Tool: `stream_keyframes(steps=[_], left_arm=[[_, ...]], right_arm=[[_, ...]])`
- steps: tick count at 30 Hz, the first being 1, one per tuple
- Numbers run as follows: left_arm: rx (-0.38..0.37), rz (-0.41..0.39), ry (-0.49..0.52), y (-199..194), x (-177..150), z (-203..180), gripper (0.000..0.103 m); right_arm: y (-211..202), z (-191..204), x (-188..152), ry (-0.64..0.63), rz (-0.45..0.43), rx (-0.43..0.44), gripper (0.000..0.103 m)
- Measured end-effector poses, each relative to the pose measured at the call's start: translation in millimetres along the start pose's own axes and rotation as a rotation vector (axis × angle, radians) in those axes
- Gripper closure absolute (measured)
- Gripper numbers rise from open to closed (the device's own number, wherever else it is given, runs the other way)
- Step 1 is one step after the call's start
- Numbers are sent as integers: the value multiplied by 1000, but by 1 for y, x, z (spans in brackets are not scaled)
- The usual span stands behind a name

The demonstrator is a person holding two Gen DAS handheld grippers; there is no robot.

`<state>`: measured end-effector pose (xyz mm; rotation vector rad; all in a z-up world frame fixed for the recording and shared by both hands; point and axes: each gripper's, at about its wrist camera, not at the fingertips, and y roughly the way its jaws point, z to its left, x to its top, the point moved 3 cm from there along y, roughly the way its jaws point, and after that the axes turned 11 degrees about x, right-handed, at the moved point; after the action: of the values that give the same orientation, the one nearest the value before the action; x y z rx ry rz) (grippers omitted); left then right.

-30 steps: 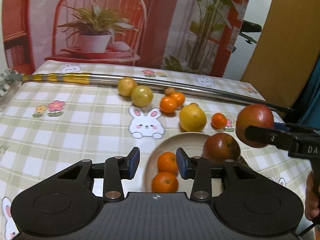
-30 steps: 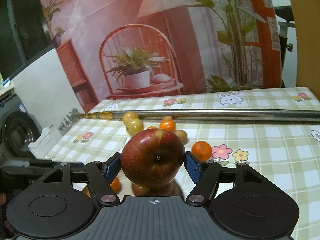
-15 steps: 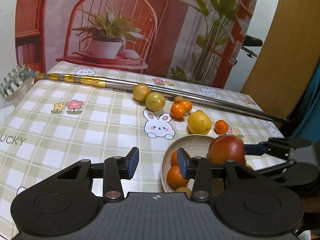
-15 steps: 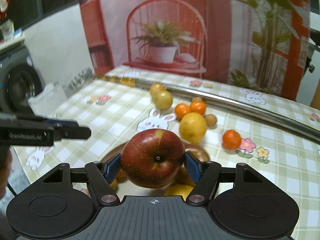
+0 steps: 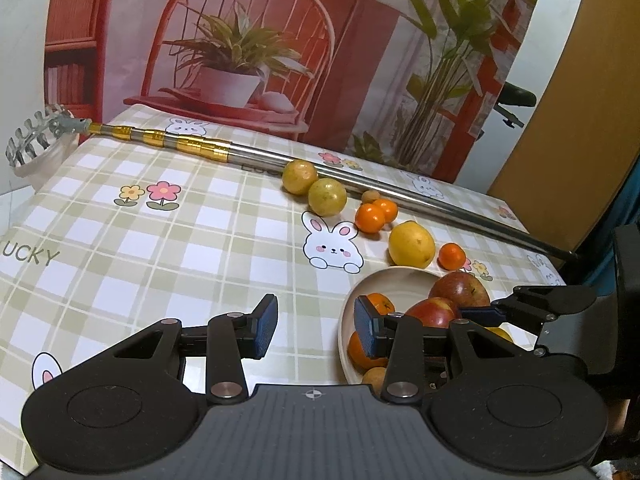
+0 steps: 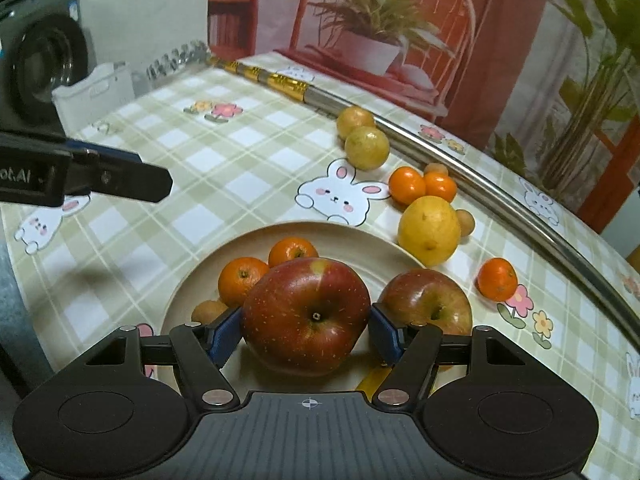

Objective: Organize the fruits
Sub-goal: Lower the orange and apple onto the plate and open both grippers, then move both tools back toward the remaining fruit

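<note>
Carrying the red apple (image 6: 306,314) pinched between its fingers (image 6: 224,338), the right gripper (image 6: 306,340) had swung from beside the plate (image 6: 360,242) to low over its near side; judged close to release, the apple not yet let go. A second apple (image 6: 426,300) and two mandarins (image 6: 242,280) lay on the plate. The left gripper (image 5: 314,326) hung left of the plate, fingers spread, empty. Beyond the plate on the counter (image 6: 248,184) waited a lemon (image 6: 429,229), loose mandarins (image 6: 497,279) and a metal pole (image 6: 440,158). The second apple crowded the landing spot.

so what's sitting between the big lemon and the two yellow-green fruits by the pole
Two small oranges, side by side and touching, with a little brown fruit just behind them against the pole. The right wrist view shows it best.
</note>
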<state>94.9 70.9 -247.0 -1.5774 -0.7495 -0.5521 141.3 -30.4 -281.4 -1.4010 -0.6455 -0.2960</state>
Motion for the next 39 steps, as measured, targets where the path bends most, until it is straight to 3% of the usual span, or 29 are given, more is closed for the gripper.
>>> stream_keyframes(steps=[17, 27, 39], left_arm=[[3, 25, 16, 7, -1, -3, 59], [6, 32, 29, 9, 0, -5, 59], [-10, -1, 79, 5, 30, -14, 59]], right_arm=[[1, -9, 0, 52, 7, 43, 37], [-44, -22, 11, 86, -168, 50, 35], [-113, -95, 5, 238, -399, -30, 36]])
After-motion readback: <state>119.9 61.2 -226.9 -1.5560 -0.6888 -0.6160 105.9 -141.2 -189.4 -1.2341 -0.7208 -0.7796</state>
